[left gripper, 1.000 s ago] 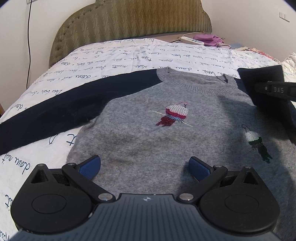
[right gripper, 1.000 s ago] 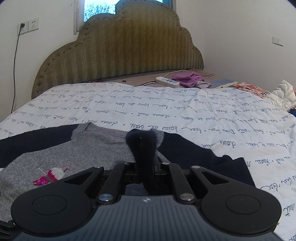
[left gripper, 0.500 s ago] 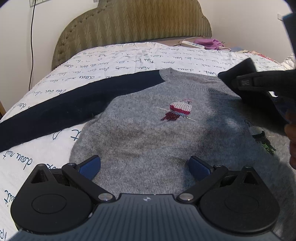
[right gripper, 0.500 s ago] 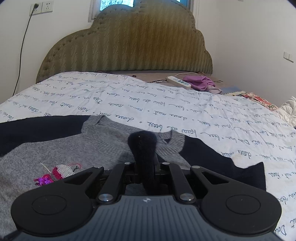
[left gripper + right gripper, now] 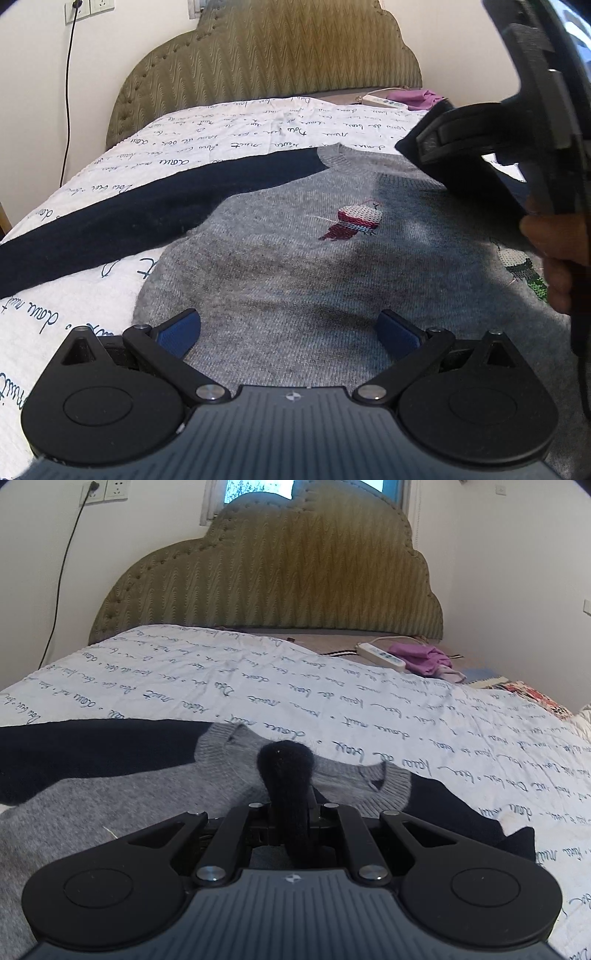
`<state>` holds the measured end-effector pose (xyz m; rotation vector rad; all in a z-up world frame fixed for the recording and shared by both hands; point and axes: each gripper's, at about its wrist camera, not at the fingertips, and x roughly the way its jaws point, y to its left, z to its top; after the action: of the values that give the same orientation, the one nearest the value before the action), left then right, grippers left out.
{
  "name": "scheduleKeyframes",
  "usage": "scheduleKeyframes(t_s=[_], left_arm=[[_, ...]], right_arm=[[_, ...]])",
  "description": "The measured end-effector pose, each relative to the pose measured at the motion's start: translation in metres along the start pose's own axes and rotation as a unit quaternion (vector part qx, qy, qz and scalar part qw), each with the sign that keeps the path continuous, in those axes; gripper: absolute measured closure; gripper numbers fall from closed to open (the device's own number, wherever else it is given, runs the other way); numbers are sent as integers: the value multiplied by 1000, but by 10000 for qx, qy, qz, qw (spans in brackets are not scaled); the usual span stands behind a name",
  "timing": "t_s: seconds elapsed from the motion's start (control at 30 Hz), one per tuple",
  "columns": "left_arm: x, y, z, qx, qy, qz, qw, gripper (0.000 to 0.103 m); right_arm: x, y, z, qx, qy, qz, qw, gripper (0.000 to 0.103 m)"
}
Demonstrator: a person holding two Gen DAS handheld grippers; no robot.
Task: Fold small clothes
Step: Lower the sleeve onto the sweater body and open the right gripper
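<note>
A small grey sweater (image 5: 295, 266) with navy sleeves and embroidered birds lies flat on the bed, collar away from me. My left gripper (image 5: 288, 328) is open and empty, low over the sweater's hem. My right gripper (image 5: 290, 812) is shut on the sweater's right navy sleeve (image 5: 286, 771), holding it over the grey body near the collar (image 5: 391, 786). In the left wrist view the right gripper (image 5: 432, 147) shows at the right, carrying the navy sleeve cloth (image 5: 476, 177) above the sweater. The left navy sleeve (image 5: 140, 210) lies stretched out to the left.
The bed has a white quilt (image 5: 258, 686) with blue handwriting print and an olive padded headboard (image 5: 288, 576). A white power strip (image 5: 380, 657) and purple cloth (image 5: 424, 657) lie by the headboard. More fabric (image 5: 535, 698) lies at the right edge.
My right gripper has carried the navy sleeve leftwards and upwards over the sweater's body. My left gripper has stayed open over the hem, shifting slightly.
</note>
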<state>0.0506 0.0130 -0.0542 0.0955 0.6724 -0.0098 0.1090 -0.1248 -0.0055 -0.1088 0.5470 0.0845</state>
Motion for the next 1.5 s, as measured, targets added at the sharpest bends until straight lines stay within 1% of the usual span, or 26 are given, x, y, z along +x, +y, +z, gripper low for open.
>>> scheduleKeyframes(t_s=[0.23,0.97,1.3,1.5], left_arm=[[0,3,0,-87,10,-63,9999,0],[0,3,-1,-89,8,-63,9999,0],[-1,3,-1,-74,2,-51,10000,0],[0,2,-1,-69,5,-46,10000,0]], right_arm=[[9,11,2,-60,12,115,9999,94],[31,47,17,-424,-59,406,9983,94],[41,56,14,-531,158,514,9971,94],[43,55,14,-441,320,638,9965,92]])
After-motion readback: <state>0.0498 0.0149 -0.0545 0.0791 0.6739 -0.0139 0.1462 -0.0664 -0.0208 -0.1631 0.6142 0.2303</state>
